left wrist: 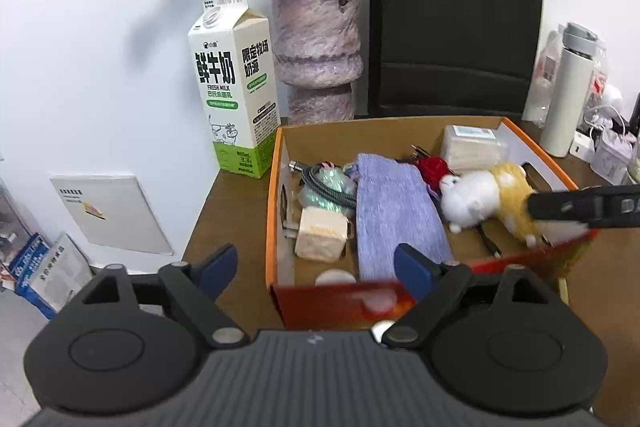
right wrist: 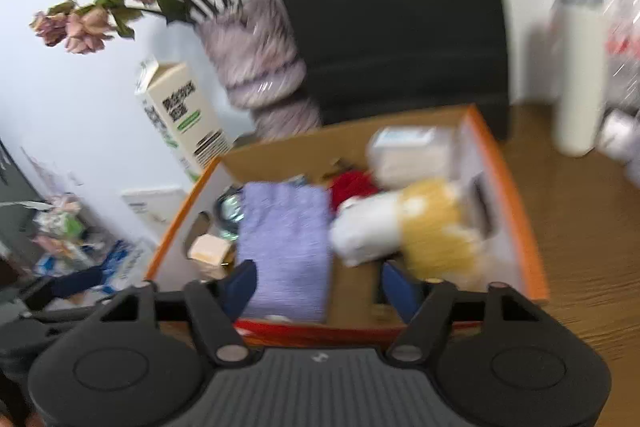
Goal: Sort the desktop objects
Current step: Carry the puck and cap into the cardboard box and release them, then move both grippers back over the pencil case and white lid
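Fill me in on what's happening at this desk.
A person with a tool in each hand is sorting desk clutter into a cardboard box. The right tool is open over the box, with a plush toy just ahead of it. The left tool hangs open at the box's near edge, holding nothing. A purple cloth and soap bar already lie inside.

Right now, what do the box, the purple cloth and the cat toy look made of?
Box: corrugated cardboard, plain brown inner walls, orange printed rim.
Purple cloth: looks like terry or microfibre, with a matte, nubby pile.
Cat toy: plush fabric, fuzzy white and yellow, probably stuffed.
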The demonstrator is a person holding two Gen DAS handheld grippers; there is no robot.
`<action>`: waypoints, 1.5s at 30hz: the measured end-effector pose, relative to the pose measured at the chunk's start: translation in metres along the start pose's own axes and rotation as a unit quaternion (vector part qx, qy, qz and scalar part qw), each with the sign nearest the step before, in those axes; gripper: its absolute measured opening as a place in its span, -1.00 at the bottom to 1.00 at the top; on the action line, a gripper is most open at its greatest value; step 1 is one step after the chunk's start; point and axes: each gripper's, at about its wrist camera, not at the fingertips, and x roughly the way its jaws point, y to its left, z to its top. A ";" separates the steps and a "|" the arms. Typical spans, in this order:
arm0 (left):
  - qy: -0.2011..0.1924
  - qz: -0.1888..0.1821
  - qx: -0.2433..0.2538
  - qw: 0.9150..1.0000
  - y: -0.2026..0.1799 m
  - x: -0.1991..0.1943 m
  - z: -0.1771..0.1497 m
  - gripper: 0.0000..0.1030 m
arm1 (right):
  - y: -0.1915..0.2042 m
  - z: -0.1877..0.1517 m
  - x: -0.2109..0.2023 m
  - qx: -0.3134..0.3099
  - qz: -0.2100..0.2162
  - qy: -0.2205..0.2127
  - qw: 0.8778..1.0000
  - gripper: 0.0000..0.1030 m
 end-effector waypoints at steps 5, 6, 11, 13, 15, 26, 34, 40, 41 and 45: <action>-0.012 -0.017 -0.008 1.000 -0.011 -0.034 -0.034 0.94 | -0.003 -0.044 -0.055 -0.060 -0.085 -0.073 0.992 0.60; -0.013 -0.022 -0.012 1.000 -0.014 -0.042 -0.042 0.95 | -0.007 -0.054 -0.064 -0.068 -0.093 -0.082 0.990 0.65; -0.014 -0.035 -0.034 0.999 -0.032 -0.073 -0.098 0.97 | -0.018 -0.119 -0.093 -0.091 -0.104 -0.092 0.986 0.67; -0.012 -0.031 -0.034 0.999 -0.040 -0.081 -0.119 0.96 | -0.023 -0.146 -0.103 -0.090 -0.106 -0.091 0.986 0.67; -0.009 -0.033 -0.032 0.999 -0.049 -0.090 -0.140 0.97 | -0.025 -0.166 -0.112 -0.088 -0.099 -0.085 0.988 0.67; 0.011 -0.021 -0.036 0.999 -0.063 -0.117 -0.205 0.97 | -0.027 -0.234 -0.153 -0.088 -0.076 -0.102 0.988 0.76; 0.022 -0.014 -0.037 0.999 -0.070 -0.124 -0.211 0.97 | -0.028 -0.255 -0.164 -0.100 -0.084 -0.095 0.987 0.79; 0.025 -0.019 -0.022 0.999 -0.077 -0.125 -0.212 0.97 | -0.029 -0.260 -0.162 -0.108 -0.085 -0.082 0.987 0.79; 0.023 -0.019 -0.021 0.999 -0.077 -0.125 -0.212 0.97 | -0.028 -0.260 -0.162 -0.109 -0.085 -0.082 0.987 0.79; 0.020 -0.023 -0.022 0.999 -0.073 -0.123 -0.214 0.97 | -0.027 -0.260 -0.161 -0.115 -0.085 -0.077 0.987 0.79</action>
